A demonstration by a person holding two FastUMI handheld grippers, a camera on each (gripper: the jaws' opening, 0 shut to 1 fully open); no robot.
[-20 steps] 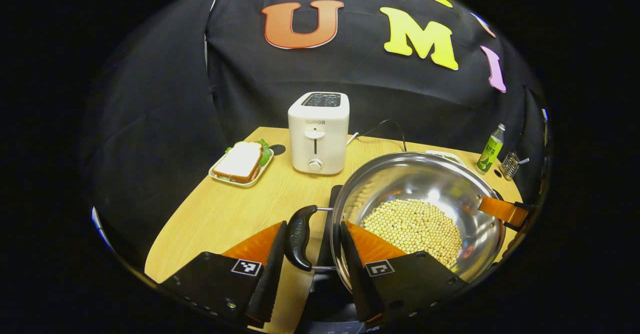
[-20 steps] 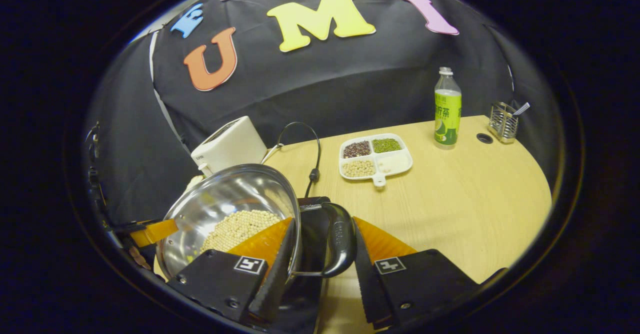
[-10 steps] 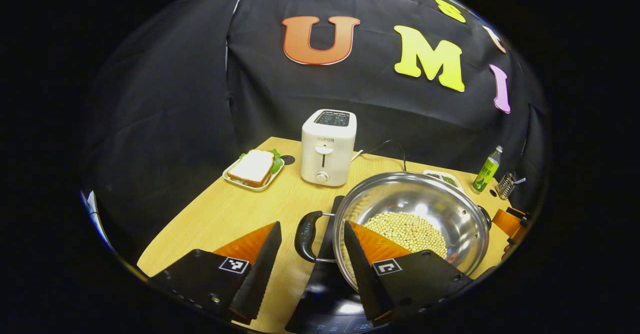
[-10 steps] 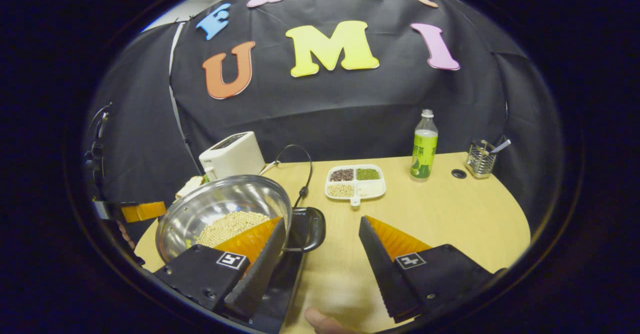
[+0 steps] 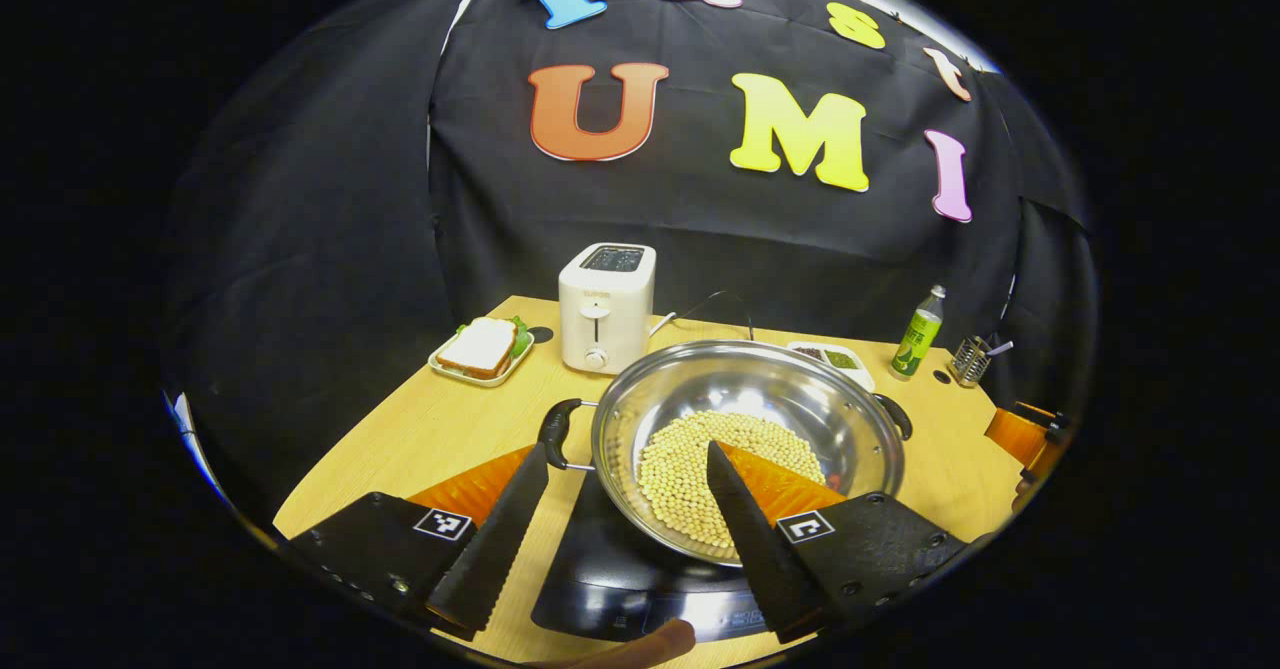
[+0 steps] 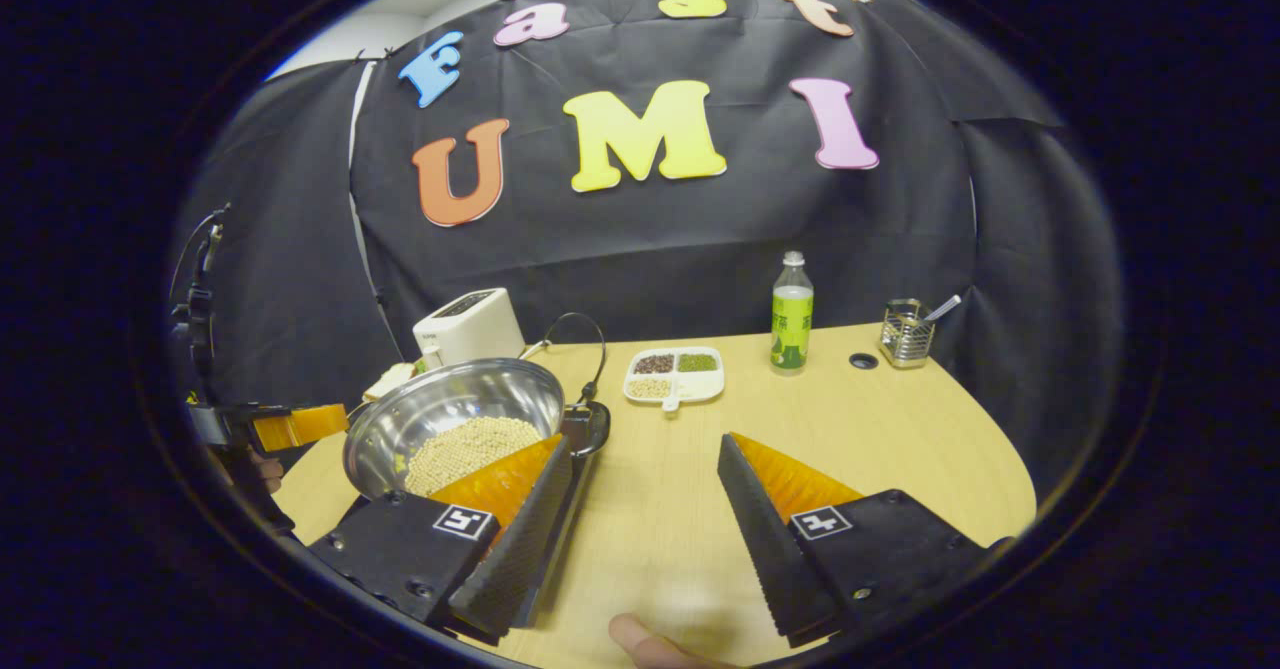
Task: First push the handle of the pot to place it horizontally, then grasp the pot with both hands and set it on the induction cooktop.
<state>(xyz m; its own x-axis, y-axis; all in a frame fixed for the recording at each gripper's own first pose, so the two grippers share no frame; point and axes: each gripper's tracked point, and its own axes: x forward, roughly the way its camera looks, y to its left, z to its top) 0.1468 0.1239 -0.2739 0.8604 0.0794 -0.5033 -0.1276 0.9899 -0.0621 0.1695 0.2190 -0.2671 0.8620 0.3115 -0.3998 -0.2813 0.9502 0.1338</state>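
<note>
Tongs (image 5: 625, 454) apart; pot (image 5: 748, 419) holds beans (image 5: 700, 464).

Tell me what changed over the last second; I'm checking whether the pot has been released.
Both grippers let go of the pot's side handles and drew back: the left gripper and right gripper now stand open, apart from the pot. The pot, with its beans, rests on the induction cooktop. The toaster, sandwich plate and bottle stayed put.

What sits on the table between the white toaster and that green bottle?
In the right gripper view, a divided dish of beans lies between the toaster and the bottle, along with the black cable.
</note>
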